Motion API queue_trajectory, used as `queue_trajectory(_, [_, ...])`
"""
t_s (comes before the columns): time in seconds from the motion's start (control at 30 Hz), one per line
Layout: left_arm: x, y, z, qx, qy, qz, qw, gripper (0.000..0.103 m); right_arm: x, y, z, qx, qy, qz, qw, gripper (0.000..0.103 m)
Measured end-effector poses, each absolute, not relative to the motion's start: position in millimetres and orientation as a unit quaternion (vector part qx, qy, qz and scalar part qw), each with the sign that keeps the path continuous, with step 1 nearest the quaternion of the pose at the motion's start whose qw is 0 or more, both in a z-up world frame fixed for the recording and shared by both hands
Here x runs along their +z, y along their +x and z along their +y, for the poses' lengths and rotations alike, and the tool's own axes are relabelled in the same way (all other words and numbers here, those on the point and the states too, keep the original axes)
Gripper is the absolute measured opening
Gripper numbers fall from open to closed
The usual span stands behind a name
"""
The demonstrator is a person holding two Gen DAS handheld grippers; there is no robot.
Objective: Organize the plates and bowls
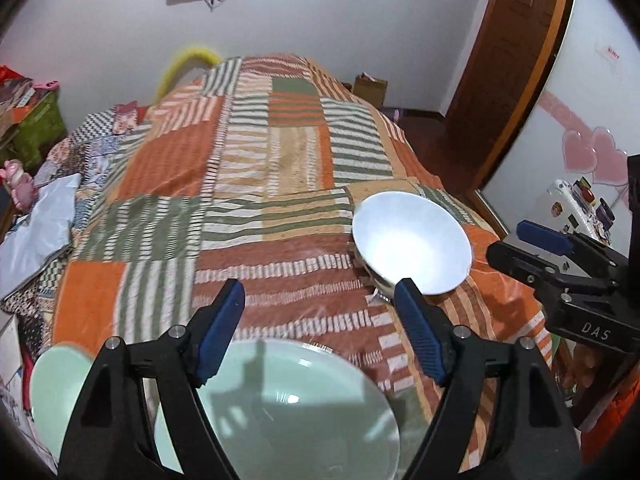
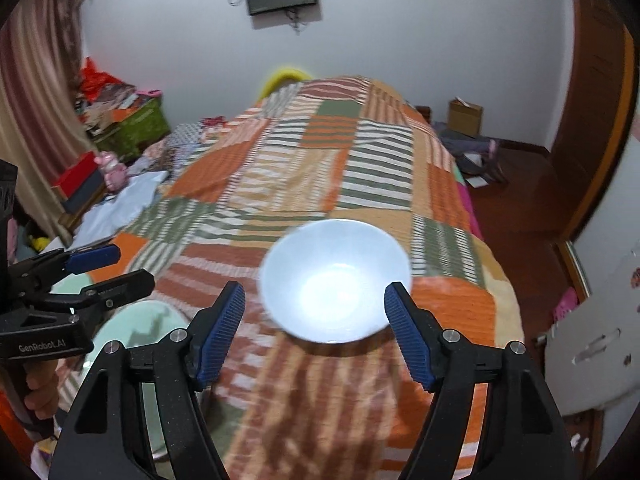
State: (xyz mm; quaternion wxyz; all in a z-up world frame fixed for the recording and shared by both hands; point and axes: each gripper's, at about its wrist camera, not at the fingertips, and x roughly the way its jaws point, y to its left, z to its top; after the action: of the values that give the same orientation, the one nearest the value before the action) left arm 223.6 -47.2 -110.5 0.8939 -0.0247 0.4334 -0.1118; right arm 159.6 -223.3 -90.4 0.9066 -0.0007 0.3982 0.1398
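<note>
Both claws spread and empty: left gripper [image 1: 320, 312] over the green plate [image 1: 280, 408], right gripper [image 2: 316, 312] facing the white bowl [image 2: 334, 280]. Looks between pickups; next probably needs a rim grab.

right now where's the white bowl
On the striped blanket, just ahead of the open right gripper; in the left wrist view it sits right of the green plate.

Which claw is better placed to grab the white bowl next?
Right, probably. The white bowl sits centred just ahead of the open right claw. The left claw, also open, hovers over the green plate, with the bowl off to its right.
</note>
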Motion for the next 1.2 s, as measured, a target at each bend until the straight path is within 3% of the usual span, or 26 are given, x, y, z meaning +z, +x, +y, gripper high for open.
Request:
queue_trajectory(0.6, [-175.2, 304.1, -95.6, -0.134, -0.005, 0.489, 0.862, 0.077, -133.7, 211.9, -258.1, 0.115, 0.015, 0.451, 0.885, 0.069])
queue_trajectory(0.73, [-182.5, 311.5, -102.3, -0.136, -0.003, 0.496, 0.858, 0.077, -142.6, 220.5, -263.8, 0.122, 0.026, 0.465, 0.876, 0.051])
queue_trajectory(0.83, [-186.4, 316.6, -106.4, -0.134, 0.0, 0.501, 0.855, 0.067, -149.4, 226.7, -269.5, 0.138, 0.049, 0.48, 0.865, 0.037])
queue_trajectory(1.2, [-204.0, 326.1, -119.2, -0.15, -0.003, 0.524, 0.838, 0.032, -164.7, 230.9, -265.0, 0.151, 0.042, 0.498, 0.853, 0.023])
